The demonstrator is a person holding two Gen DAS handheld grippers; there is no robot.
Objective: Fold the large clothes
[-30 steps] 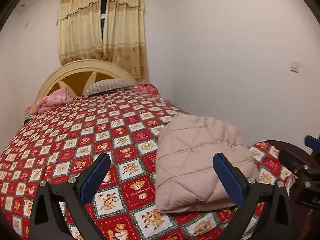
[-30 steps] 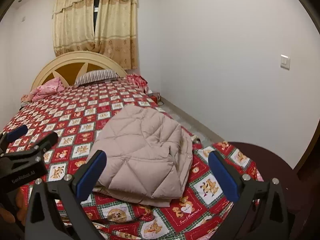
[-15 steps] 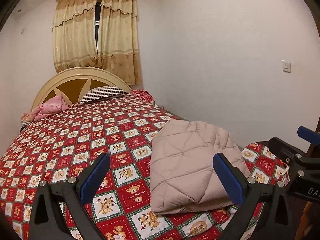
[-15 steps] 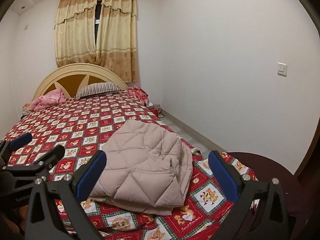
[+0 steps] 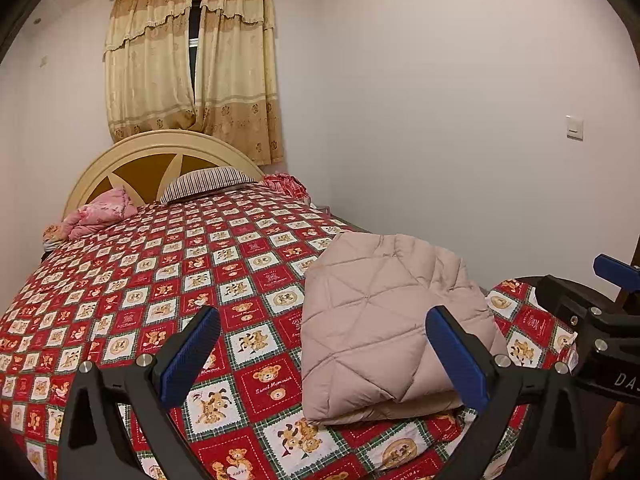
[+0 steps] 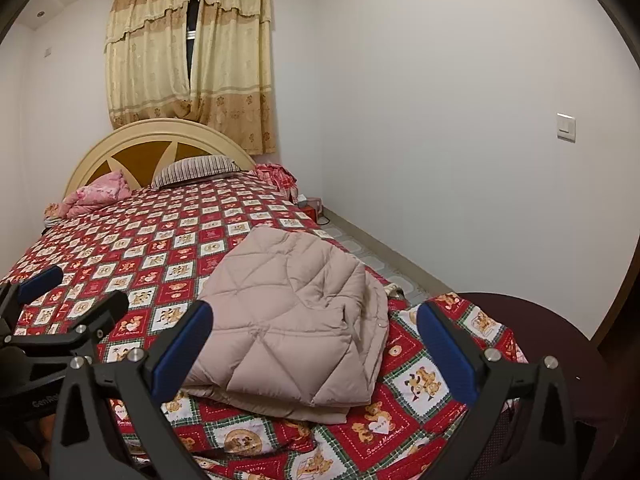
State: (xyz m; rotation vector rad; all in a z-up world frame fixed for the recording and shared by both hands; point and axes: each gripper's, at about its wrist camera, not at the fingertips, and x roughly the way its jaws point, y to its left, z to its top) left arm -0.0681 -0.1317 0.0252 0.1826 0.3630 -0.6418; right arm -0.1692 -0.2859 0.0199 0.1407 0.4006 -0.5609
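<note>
Both grippers have pulled back and tipped up since a second ago, so more wall shows. The left gripper (image 5: 322,354) and right gripper (image 6: 314,350) are spread wide and hold nothing. The folded coat (image 6: 288,316) lies on the bed (image 5: 132,280), at about 1 o'clock from the left gripper.

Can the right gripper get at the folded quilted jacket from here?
Probably yes. The right gripper is open and empty, with the folded quilted jacket lying straight ahead on the bedspread. Nothing sits between them, and the left gripper is off to the side.
</note>
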